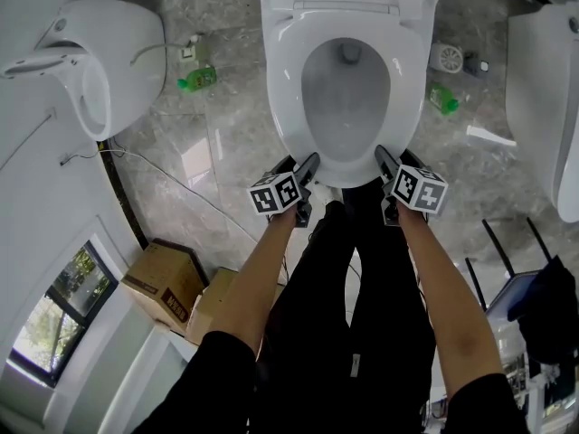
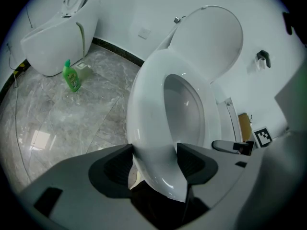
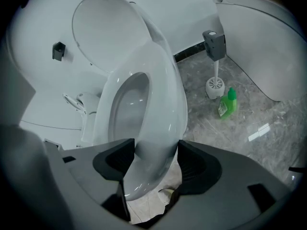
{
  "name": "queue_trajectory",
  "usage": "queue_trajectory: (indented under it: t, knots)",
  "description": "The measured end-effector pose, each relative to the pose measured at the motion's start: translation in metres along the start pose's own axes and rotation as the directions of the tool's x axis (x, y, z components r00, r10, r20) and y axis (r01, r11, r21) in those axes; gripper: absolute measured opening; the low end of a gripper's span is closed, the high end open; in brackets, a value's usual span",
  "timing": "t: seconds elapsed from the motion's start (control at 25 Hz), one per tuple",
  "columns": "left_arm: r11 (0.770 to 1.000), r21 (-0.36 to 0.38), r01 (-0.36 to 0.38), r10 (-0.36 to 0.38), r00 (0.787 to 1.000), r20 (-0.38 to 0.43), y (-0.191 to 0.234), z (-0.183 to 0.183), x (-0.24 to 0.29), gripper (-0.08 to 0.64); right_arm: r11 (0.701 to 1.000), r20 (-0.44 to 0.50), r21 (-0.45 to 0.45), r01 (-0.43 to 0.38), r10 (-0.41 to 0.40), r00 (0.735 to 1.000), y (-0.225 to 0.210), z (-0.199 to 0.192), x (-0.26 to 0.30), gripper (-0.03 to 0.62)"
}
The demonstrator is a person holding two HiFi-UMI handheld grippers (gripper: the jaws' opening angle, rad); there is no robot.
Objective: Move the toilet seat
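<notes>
seat vs grippers: the front rim of the toilet seat (image 1: 286, 70) sits between both sets of jaws, with the left gripper (image 2: 154, 150) on the near-left of the curve and the right gripper (image 3: 156, 147) on the near-right
grip: both are spread pretty wide but clamped on the rim, pads touching it on either side
arms: left forearm (image 1: 258, 269) and right forearm (image 1: 443, 278) reach out side by side, grippers tipped steeply down at the seat front
where it is: over the bowl (image 1: 346, 93); can't tell if it's lying fully flat
look: glossy white oval ring; the lid (image 2: 211, 42) stands up behind it
</notes>
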State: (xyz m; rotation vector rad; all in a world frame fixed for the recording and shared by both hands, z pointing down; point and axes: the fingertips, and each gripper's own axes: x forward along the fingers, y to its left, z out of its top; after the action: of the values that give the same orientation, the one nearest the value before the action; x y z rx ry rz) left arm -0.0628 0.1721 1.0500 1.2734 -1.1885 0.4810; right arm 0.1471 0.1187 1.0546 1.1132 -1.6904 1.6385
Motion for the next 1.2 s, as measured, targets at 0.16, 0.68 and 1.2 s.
queue_trajectory:
  t: [0.16,0.68,1.2]
  knots:
    - [1.000,0.014,0.010,-0.009,1.000,-0.017,0.000,-0.003,-0.004,0.282,1.000,-0.030,0.010,0.016,-0.016,0.999,0.000,-0.003,-0.002,0.268]
    - [0.999,-0.025,0.024,-0.025,1.000,-0.019,-0.019,0.004,-0.041,0.276,0.999,-0.039,0.040,0.006,-0.005,0.999,0.019,0.009,-0.037,0.261]
    - [0.997,-0.074,0.031,-0.026,0.997,0.076,-0.074,0.043,-0.130,0.249,0.990,0.003,0.120,-0.079,0.079,0.997,0.070,0.041,-0.113,0.252]
